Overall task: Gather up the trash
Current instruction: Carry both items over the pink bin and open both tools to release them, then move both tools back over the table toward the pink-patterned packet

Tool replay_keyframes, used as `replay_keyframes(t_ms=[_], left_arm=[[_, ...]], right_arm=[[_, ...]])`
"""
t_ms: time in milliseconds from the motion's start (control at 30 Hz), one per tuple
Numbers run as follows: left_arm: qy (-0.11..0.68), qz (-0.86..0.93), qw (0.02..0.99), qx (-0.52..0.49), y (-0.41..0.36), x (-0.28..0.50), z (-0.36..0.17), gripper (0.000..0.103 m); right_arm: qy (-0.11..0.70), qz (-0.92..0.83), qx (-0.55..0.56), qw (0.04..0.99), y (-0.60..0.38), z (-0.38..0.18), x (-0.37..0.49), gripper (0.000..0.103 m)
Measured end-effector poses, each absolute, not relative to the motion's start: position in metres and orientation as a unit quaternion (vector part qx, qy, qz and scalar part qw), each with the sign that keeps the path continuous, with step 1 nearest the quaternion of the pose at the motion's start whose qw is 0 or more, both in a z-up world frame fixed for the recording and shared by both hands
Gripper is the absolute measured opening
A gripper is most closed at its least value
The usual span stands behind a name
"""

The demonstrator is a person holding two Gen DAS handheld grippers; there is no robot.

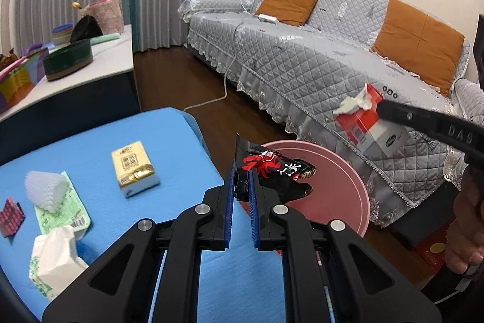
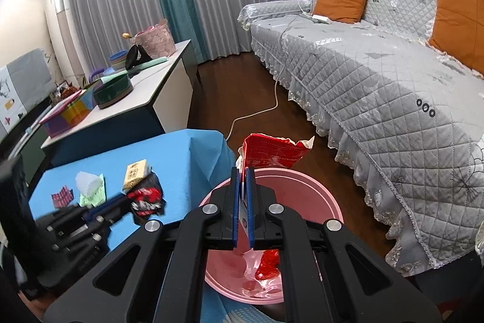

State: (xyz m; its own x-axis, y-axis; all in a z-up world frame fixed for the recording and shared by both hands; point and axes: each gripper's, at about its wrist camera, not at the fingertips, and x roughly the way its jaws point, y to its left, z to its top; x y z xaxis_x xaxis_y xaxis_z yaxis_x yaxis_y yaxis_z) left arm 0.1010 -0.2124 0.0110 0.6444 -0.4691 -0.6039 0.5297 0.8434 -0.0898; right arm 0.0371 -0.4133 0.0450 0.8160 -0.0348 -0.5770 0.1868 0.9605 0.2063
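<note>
My left gripper (image 1: 241, 175) is shut on a crumpled black wrapper with red print (image 1: 273, 171), held at the table's right edge beside the pink bin (image 1: 348, 186). It also shows in the right wrist view (image 2: 146, 197). My right gripper (image 2: 242, 176) is shut on a torn red and white carton (image 2: 273, 153) with white tissue in it, held over the pink bin (image 2: 320, 199). The carton also shows in the left wrist view (image 1: 367, 123). Red and clear wrappers (image 2: 266, 265) lie in the bin.
On the blue table (image 1: 99, 135) lie a yellow tissue pack (image 1: 133, 168), a white foam net (image 1: 45, 189) on a green packet (image 1: 62, 217), a pink patterned wrapper (image 1: 10, 215) and an open tissue pack (image 1: 53, 256). A grey sofa (image 1: 302, 59) stands right, a cluttered side table (image 1: 99, 56) behind.
</note>
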Motion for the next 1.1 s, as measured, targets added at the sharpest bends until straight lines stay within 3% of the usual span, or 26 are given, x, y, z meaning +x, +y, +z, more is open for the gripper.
replay_keyframes(t_ms=[500,600,633,667,733,1100], left_arm=[[0.341,-0.272,0.898,0.055,-0.242,0.104,-0.003,0.01],[0.343,-0.283,0.894,0.053,-0.249,0.104,-0.002,0.01],[0.345,-0.285,0.893,0.051,-0.25,0.104,-0.002,0.014],[0.348,-0.287,0.891,0.049,-0.251,0.104,-0.002,0.025],[0.345,-0.284,0.894,0.047,-0.25,0.103,-0.002,0.031],[0.33,-0.26,0.907,0.031,-0.214,0.105,0.013,0.031]], right_arm=[[0.31,-0.063,0.142,0.938,-0.42,0.041,0.048,0.005],[0.314,-0.069,0.145,0.936,-0.422,0.04,0.049,0.009],[0.316,-0.072,0.149,0.934,-0.424,0.039,0.05,0.012],[0.32,-0.072,0.157,0.932,-0.426,0.038,0.052,0.016],[0.319,-0.073,0.166,0.93,-0.428,0.038,0.054,0.032],[0.303,-0.076,0.164,0.936,-0.413,0.049,0.056,0.034]])
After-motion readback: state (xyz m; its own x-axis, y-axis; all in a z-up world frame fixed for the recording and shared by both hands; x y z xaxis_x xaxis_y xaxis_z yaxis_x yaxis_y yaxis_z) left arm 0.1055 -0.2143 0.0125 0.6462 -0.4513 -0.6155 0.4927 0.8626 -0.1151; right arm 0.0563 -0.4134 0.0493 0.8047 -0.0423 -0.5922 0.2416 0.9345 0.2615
